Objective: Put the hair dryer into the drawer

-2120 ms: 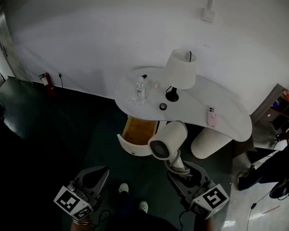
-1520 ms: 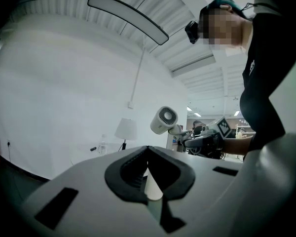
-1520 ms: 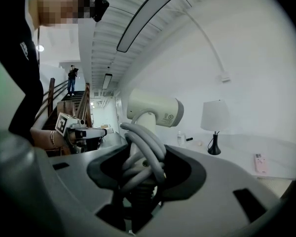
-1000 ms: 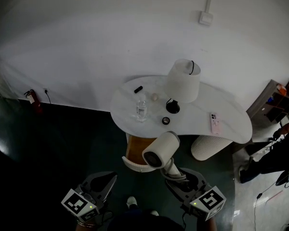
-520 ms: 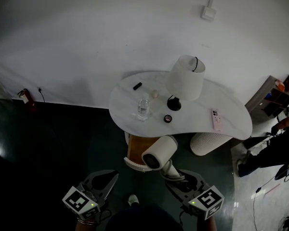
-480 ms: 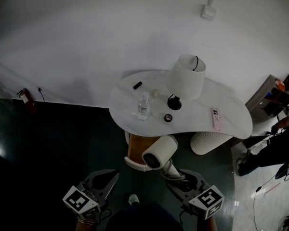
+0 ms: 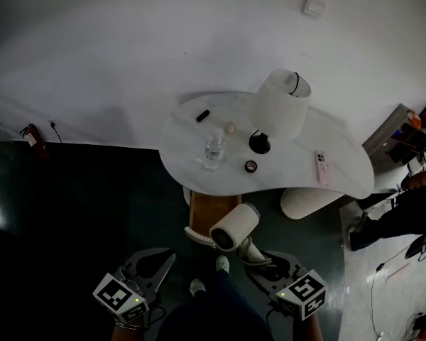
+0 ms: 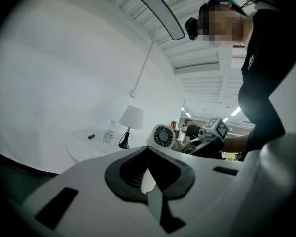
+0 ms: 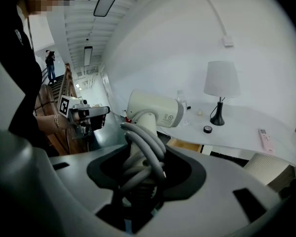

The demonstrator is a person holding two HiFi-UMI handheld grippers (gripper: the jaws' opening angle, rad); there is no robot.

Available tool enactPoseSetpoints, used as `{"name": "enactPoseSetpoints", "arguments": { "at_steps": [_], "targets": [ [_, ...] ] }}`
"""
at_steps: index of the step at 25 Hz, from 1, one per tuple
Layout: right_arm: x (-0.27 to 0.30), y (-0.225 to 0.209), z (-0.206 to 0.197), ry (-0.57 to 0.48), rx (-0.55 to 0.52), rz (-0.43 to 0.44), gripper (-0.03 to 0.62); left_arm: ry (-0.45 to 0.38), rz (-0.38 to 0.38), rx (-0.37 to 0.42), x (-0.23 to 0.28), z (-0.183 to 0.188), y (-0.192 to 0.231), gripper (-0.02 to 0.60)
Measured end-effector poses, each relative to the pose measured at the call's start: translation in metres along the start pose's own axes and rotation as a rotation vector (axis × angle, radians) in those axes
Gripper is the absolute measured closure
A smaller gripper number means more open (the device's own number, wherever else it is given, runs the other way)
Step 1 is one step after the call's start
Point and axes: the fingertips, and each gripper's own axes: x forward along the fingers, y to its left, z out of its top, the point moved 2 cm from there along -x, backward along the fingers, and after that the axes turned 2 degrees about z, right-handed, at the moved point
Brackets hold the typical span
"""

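White curved table (image 7: 184, 130) is set against the wall, loaded with lamp (image 7: 282, 105), water bottle (image 7: 214, 148), phone (image 7: 321, 167) and small tin (image 7: 250, 166). Drawer (image 7: 211, 213) underneath is pulled open, its rear covered by the tabletop. Hair dryer (image 7: 234, 227) is seen at the drawer's front edge, handle and coiled cord pinched by right gripper (image 7: 264, 264). Left gripper (image 7: 155, 265) is held empty, jaws spread, well aside.

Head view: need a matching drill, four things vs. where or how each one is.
Things:
1. hair dryer
2. drawer
3. water bottle
4. pink phone

States:
A. upright on the tabletop, left of the lamp
B. flat near the tabletop's right end
C. held in the right hand-held gripper
D. pulled open below the tabletop

Pairs: 1-C, 2-D, 3-A, 4-B
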Motion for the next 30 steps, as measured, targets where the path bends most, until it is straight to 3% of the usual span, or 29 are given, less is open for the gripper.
{"name": "enactPoseSetpoints", "arguments": {
  "at_steps": [8, 12, 25, 30],
  "targets": [
    [0.02, -0.02, -0.015, 0.144, -0.002, 0.083, 0.381, -0.029, 0.029, -0.037, 0.018, 0.003, 0.016, 0.574],
    [0.031, -0.033, -0.019, 0.224, -0.027, 0.131, 0.381, -0.003, 0.048, -0.048, 0.03, 0.0, 0.025, 0.574],
    [0.065, -0.061, -0.02, 0.372, -0.032, 0.25, 0.381, 0.075, 0.057, -0.105, 0.069, -0.012, 0.049, 0.574],
    [0.072, -0.071, -0.019, 0.385, -0.031, 0.274, 0.381, 0.087, 0.118, -0.111, 0.077, -0.011, 0.06, 0.574]
  ]
}}
